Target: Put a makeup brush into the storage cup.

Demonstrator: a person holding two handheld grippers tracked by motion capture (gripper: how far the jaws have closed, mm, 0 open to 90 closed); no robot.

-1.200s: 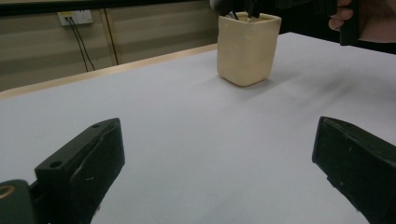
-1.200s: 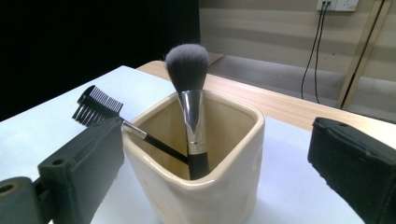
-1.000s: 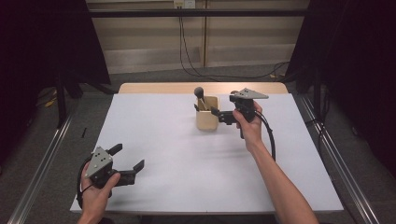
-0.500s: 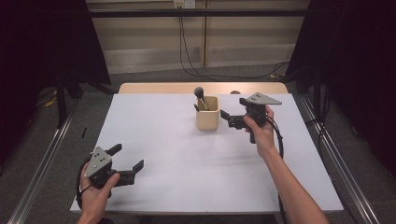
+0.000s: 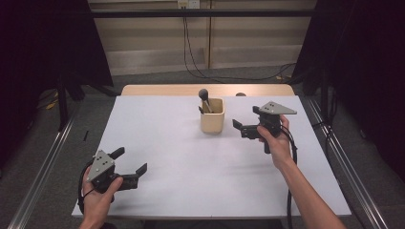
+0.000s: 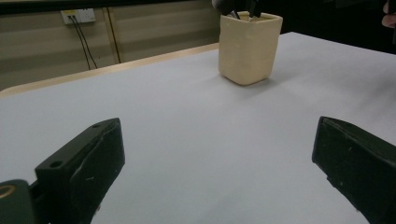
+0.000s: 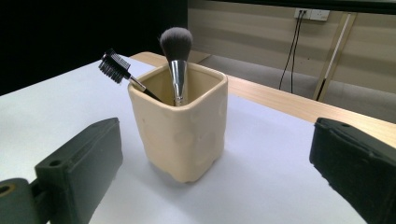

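Right gripper (image 5: pixel 242 130), jaws released, sits right of centre beside the cream cup (image 5: pixel 212 116) holding 2 brushes (image 7: pixel 176 51); left gripper (image 5: pixel 130 163), lower left, also released.

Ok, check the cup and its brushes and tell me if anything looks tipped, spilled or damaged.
Nothing stands out. The cream cup stands upright on the white table, with the makeup brush and the small comb brush leaning inside it. Nothing is spilled. The right hand-held gripper is open beside the cup, not touching it.
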